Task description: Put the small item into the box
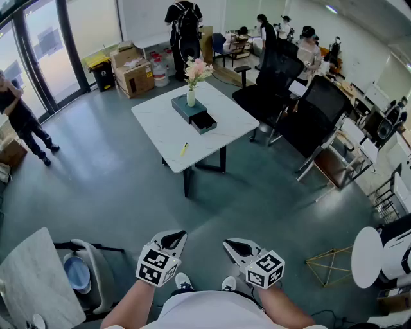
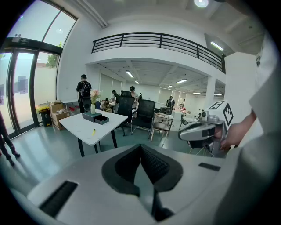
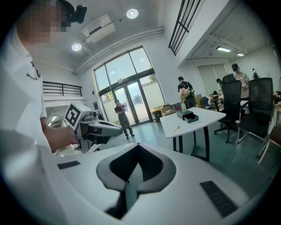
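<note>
Well short of the white rectangular table point(image 1: 160, 122), we find left gripper point(image 1: 174, 239) and right gripper point(image 1: 236, 247) both clenched empty, the small yellow item point(image 1: 183, 148) lying on it near the dark open-drawered box point(image 1: 194, 110); we judge approach pending, then jaws must part over the item.

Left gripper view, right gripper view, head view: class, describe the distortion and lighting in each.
Left gripper view: strong fisheye with dark rounded corners, the balcony railing bows, and a ceiling lamp glares at the top edge. Right gripper view: the same curving, with the glass doors brightly backlit. Head view: wide-angle bending at the edges, even daylight, the white table sharp.
</note>
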